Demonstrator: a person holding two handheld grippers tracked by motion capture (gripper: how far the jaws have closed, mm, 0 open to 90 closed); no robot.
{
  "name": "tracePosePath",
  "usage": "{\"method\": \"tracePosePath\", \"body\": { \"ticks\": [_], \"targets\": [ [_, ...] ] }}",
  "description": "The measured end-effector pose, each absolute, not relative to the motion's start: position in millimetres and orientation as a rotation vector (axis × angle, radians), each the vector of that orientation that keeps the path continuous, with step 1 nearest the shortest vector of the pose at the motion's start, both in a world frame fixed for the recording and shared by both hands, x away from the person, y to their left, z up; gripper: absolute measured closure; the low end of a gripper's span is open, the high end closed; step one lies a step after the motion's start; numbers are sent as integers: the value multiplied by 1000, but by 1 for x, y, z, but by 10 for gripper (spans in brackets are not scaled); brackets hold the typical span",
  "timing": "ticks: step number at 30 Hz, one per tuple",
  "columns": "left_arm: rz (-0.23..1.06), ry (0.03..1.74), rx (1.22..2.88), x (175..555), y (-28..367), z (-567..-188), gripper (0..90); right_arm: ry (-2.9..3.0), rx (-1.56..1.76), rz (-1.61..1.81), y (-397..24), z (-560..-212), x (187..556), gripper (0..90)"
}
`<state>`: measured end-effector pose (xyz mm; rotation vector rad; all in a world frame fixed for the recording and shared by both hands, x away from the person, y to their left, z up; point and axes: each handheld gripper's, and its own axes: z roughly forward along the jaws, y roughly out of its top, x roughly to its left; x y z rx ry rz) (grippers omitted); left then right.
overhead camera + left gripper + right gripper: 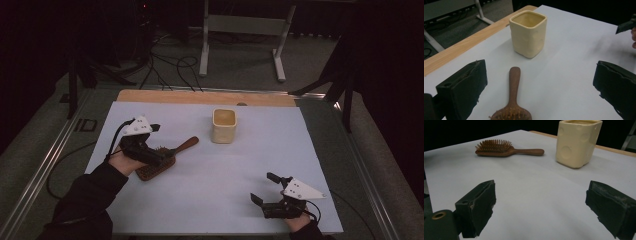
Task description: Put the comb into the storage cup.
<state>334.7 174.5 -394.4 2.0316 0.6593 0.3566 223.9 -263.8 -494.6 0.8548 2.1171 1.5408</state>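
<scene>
Approach step: our left gripper [536,87], jaws wide apart, hovers over the wooden hairbrush [162,159], which lies at 8 o'clock from the cream cup [223,125]. Right gripper [267,192] idles, jaws apart. Next, probably: descend, clamp handle.

A person's dark-sleeved left forearm [87,192] reaches in from the near edge of the table, its hand [122,162] gripping the left gripper [161,142], jaws spread wide and pointed away and to the right. At the near right, only the fingers of the right hand [298,220] show, holding the right gripper [265,187] low, jaws wide apart and aimed left. The two grippers sit well apart.
</scene>
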Motion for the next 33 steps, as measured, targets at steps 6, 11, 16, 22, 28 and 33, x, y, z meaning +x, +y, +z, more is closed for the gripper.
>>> {"method": "tracePosePath", "body": {
  "ticks": [6,11,16,22,28,33],
  "targets": [
    [347,673,2035,348,165,-398,21,2121,850,1544,-263,-495,224,88],
    [348,687,2060,358,155,-404,73,2124,851,1545,-263,-495,224,88],
    [337,686,2100,367,145,-411,128,2125,850,1548,-263,-495,224,89],
    [325,691,2132,375,138,-422,230,2127,853,1555,-263,-495,224,88],
    [335,750,2134,386,135,-430,382,2130,853,1556,-263,-496,224,89],
    [336,803,2142,397,131,-435,493,2139,847,1555,-261,-497,224,89]
  ]
}}
